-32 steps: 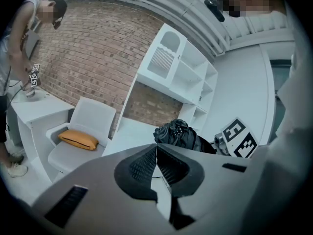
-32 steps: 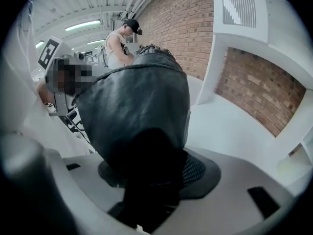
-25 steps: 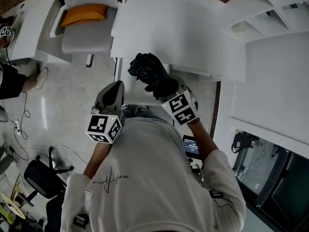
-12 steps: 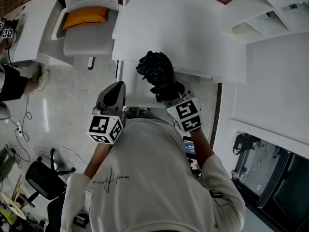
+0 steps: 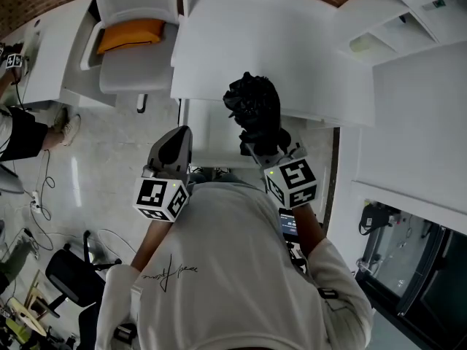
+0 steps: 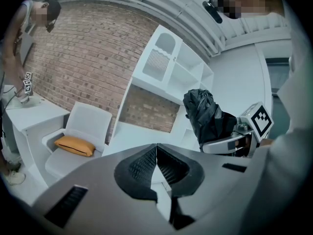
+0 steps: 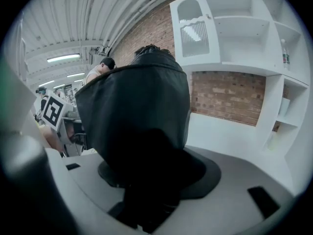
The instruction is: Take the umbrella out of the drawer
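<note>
A black folded umbrella (image 5: 254, 108) hangs in the air over the front edge of the white desk (image 5: 277, 42). My right gripper (image 5: 261, 143) is shut on its lower part. In the right gripper view the umbrella (image 7: 137, 126) fills the space between the jaws and hides the pads of the right gripper (image 7: 146, 180). Just left of it and lower lies the white open drawer (image 5: 211, 130). My left gripper (image 5: 172, 146) stays by the drawer's left side, shut and empty. From the left gripper view (image 6: 156, 148) the umbrella (image 6: 205, 116) shows at the right.
A white chair (image 5: 135, 64) with an orange cushion (image 5: 130, 33) stands left of the desk. White shelving (image 5: 408, 20) rises at the back right. Another person (image 5: 14, 126) is at the far left, and a black office chair (image 5: 69, 275) at the lower left.
My right gripper has risen and shifted right with the umbrella, which now hangs over the desk's edge. The wrist has rolled. The left gripper has stayed put.
</note>
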